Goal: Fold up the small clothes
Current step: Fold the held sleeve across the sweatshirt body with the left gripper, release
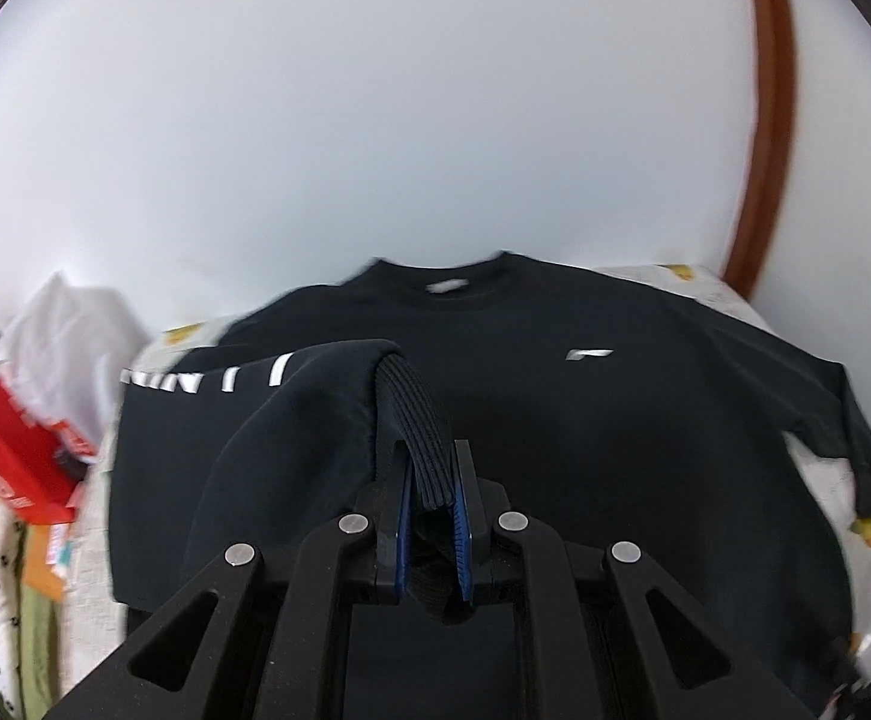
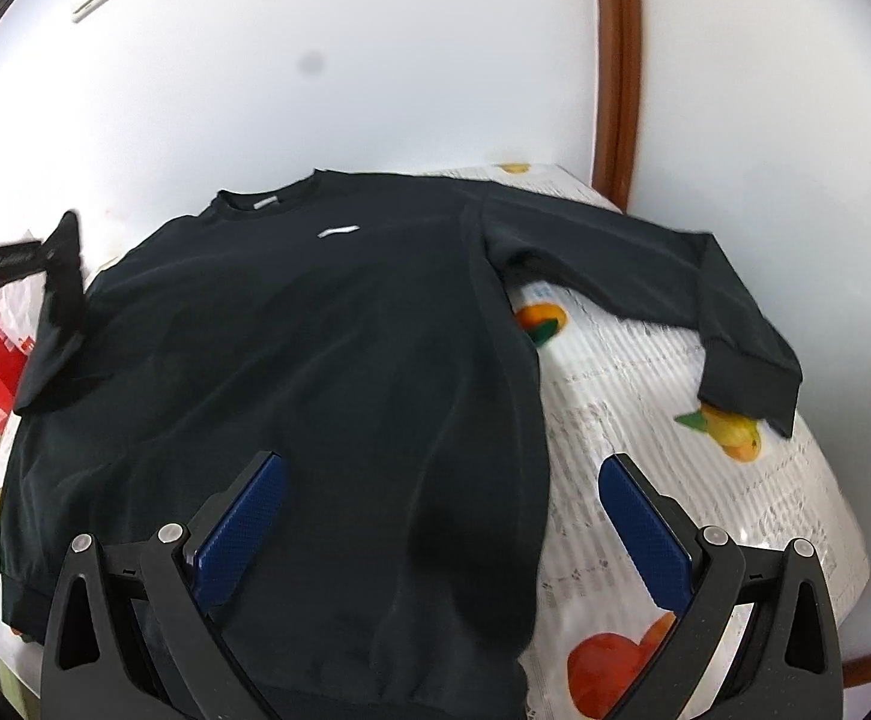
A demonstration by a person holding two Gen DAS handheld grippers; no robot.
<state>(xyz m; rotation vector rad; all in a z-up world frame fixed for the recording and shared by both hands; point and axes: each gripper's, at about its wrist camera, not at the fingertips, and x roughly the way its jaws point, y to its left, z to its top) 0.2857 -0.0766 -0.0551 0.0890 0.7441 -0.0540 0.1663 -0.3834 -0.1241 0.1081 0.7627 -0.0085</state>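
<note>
Left gripper (image 1: 432,480) clamps cuff (image 1: 411,420); right gripper (image 2: 441,534) hangs open over sweatshirt (image 2: 315,360). Risk: cuff slips mid-carry, sleeve (image 1: 291,420) lands crooked.

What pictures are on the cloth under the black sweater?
The tablecloth is white with grey print and orange and yellow fruit, clearest in the right wrist view.

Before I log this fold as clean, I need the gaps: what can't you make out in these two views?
- Sleeve lettering, left wrist view: blurred and partly covered by the lifted sleeve; unreadable.
- Neck label, left wrist view: too small and blurred.
- Sweatshirt hem, right wrist view: hidden behind the right gripper.
- Left gripper, right wrist view: cut off by the picture's edge.
</note>
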